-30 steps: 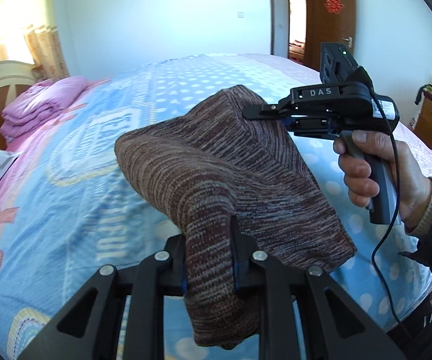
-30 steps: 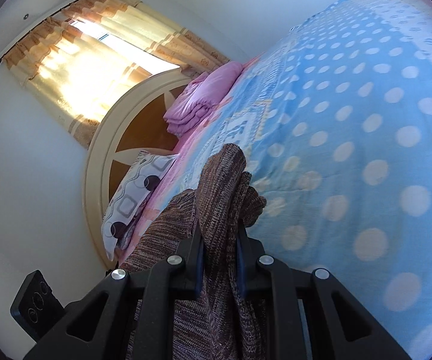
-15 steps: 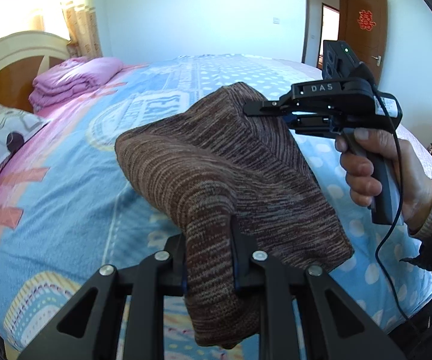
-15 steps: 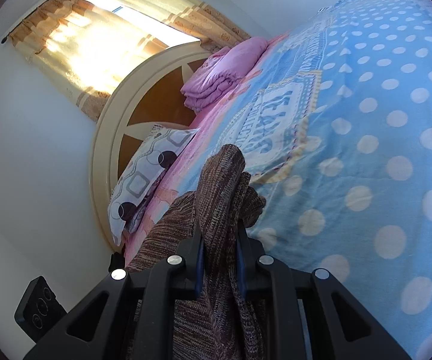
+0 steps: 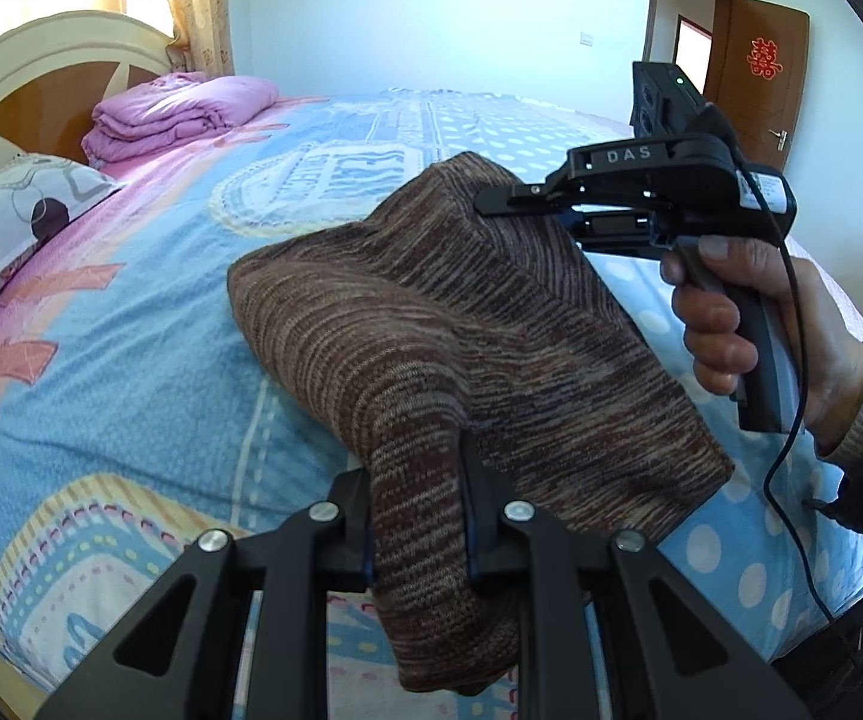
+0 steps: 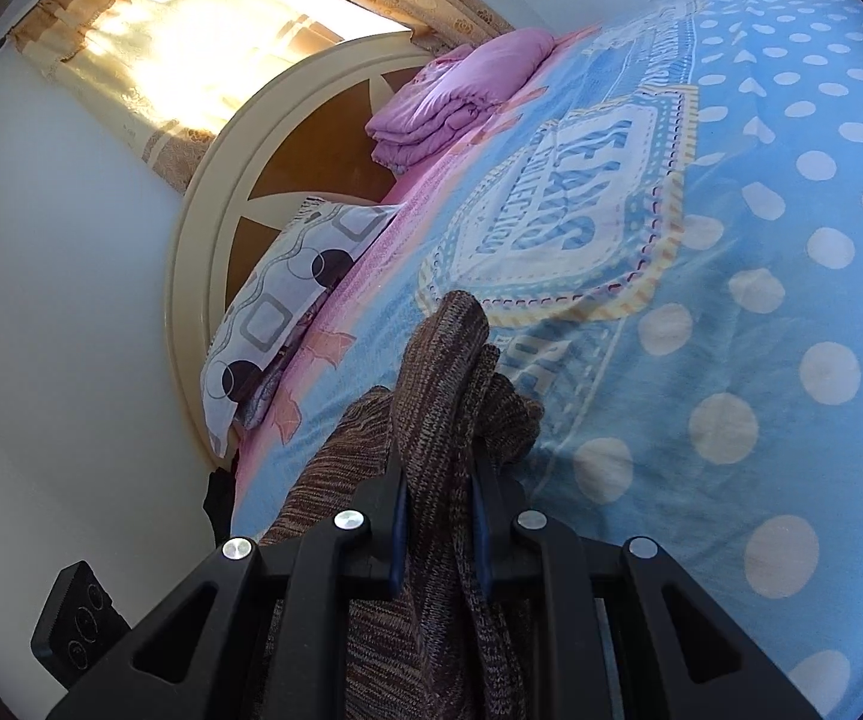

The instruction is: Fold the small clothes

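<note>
A brown striped knit garment (image 5: 431, 324) hangs in the air above the bed (image 5: 131, 324), stretched between the two tongs and filling the centre of the left wrist view. The left tongs (image 5: 416, 516), at the bottom centre of that frame, pinch a thick fold of the knit between their fingers, and the cloth droops below them. The right tongs (image 5: 494, 204), at the upper right of the same frame, bite on the garment's far top corner, gripped by the person's right hand (image 5: 749, 324) with a black cable trailing down from the handle. In the right wrist view the right tongs (image 6: 440, 516) sit at the bottom centre, pressed on a bunched ridge of the knit (image 6: 437, 372). A folded pink quilt (image 5: 179, 108) lies at the upper left near the headboard (image 5: 41, 60), with a patterned pillow (image 5: 5, 222) below it at the left edge.
</note>
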Motion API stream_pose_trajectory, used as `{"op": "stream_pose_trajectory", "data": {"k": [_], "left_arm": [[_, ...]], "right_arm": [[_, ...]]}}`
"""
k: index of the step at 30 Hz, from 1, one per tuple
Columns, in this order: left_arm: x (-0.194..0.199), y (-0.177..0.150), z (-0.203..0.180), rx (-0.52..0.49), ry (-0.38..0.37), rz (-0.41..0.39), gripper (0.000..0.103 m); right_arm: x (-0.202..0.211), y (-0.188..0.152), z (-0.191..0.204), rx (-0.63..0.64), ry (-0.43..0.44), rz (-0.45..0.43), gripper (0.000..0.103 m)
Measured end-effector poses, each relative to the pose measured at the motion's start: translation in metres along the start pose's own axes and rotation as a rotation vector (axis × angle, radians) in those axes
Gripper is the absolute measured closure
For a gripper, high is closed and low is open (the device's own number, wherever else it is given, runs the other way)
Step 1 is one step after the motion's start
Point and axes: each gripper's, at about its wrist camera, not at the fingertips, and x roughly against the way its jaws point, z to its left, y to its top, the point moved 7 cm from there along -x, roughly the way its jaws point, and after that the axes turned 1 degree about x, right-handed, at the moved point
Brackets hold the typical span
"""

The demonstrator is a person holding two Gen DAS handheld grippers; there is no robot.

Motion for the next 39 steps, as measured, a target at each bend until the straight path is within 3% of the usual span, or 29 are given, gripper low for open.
{"op": "stream_pose_trajectory", "data": {"k": [9, 14, 22, 24, 28, 36, 39], "left_arm": [[-0.001, -0.015, 0.006, 0.024, -0.010, 0.009, 0.082], [-0.005, -0.021, 0.008, 0.029, -0.010, 0.012, 0.080], [-0.009, -0.027, 0.005, 0.027, 0.016, 0.013, 0.060], [-0.011, -0.028, 0.007, 0.030, 0.037, 0.009, 0.048], [-0.011, -0.030, 0.012, 0.036, 0.064, 0.000, 0.034], [0.005, -0.020, 0.019, 0.029, 0.111, -0.040, 0.032], [0.016, -0.011, 0.027, 0.062, 0.120, -0.085, 0.025]], "right_arm": [[-0.011, -0.003, -0.004, -0.004, -0.021, 0.035, 0.086], [-0.018, -0.003, -0.011, 0.007, -0.087, 0.046, 0.086], [-0.022, -0.010, -0.029, -0.006, -0.158, 0.048, 0.086], [-0.021, -0.011, -0.033, -0.006, -0.170, 0.048, 0.086], [-0.021, -0.014, -0.037, 0.003, -0.186, 0.050, 0.085], [-0.021, -0.020, -0.036, 0.069, -0.250, 0.062, 0.085], [-0.018, -0.020, -0.039, 0.051, -0.241, 0.056, 0.081]]}}
